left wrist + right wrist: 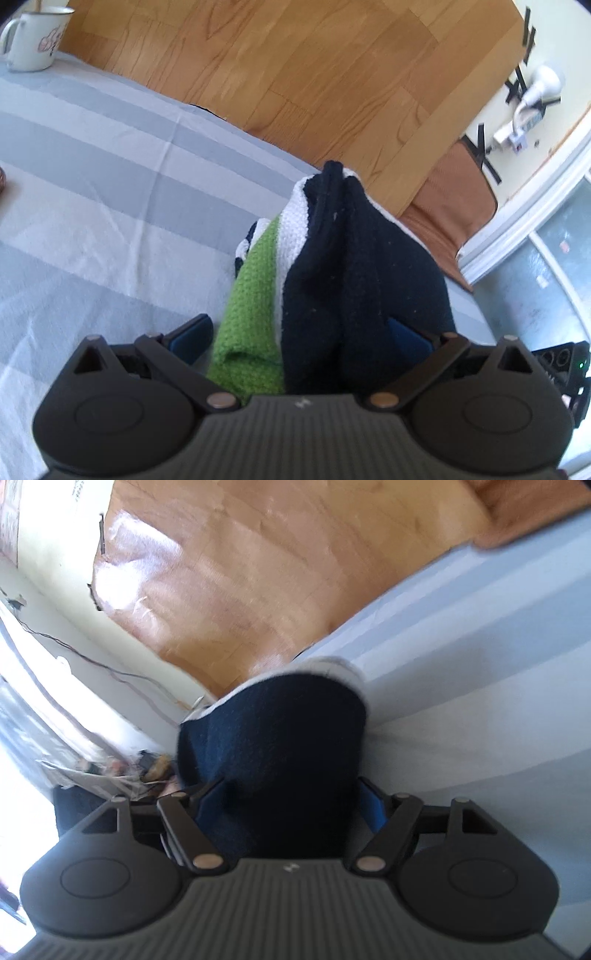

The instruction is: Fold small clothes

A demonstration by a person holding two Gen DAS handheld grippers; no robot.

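Left wrist view: the left gripper (299,339) stands with its jaws wide around a bunched knitted garment (347,266) in navy, white and green; the left pad sits clear of the green fold, while the right pad is half hidden behind navy cloth, so no firm pinch shows. The garment lies near the far edge of the striped table (92,177), with a white mug (35,38) at the far left corner. Right wrist view: blurred, the right gripper (291,805) has its jaws spread with the navy cloth between them, the pads seemingly loose. The knit looks soft, light and floppy; hems or corners would likely suit gripping best.
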